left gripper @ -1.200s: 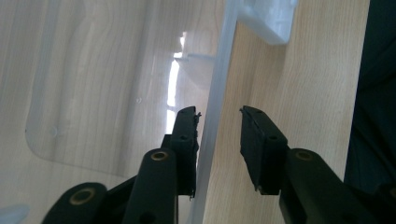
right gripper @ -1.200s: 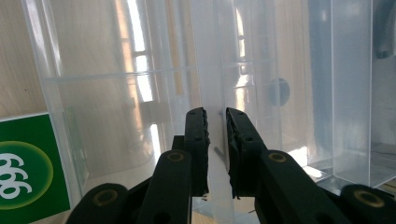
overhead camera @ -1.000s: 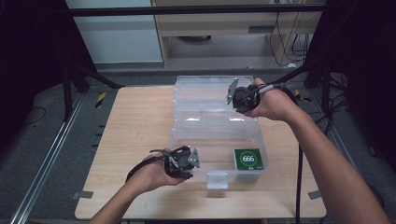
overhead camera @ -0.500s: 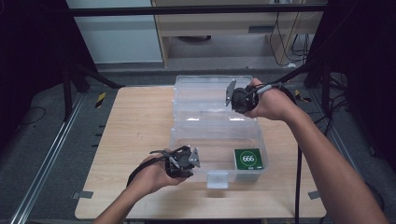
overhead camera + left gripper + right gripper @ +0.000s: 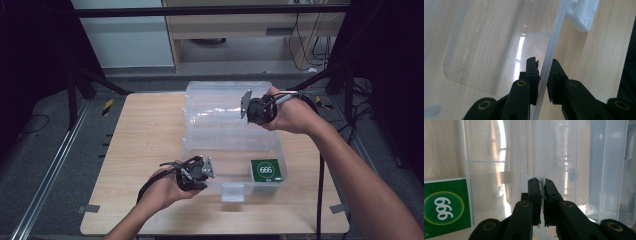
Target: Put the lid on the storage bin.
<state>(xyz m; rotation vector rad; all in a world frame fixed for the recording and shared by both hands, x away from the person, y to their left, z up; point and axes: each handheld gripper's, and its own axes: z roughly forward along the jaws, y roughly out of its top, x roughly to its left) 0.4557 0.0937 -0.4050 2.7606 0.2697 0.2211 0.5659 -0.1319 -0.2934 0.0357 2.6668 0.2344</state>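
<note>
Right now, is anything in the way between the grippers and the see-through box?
No, nothing visible is. The left gripper is already shut on the front wall of the clear box, and the right gripper is shut on the edge of its raised lid. The green 666 card lies inside, off to the side.

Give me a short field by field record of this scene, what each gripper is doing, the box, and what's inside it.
surface: wooden table
box: clear plastic box, open
lid: lid raised behind the box
contents: green 666 card, right front corner of the box
left gripper: left gripper clamped on the box's front wall, near the white latch
right gripper: right gripper shut on the lid's clear edge, jaws just closed further
hands: one on each gripper, left at the front, right at the back right
</note>
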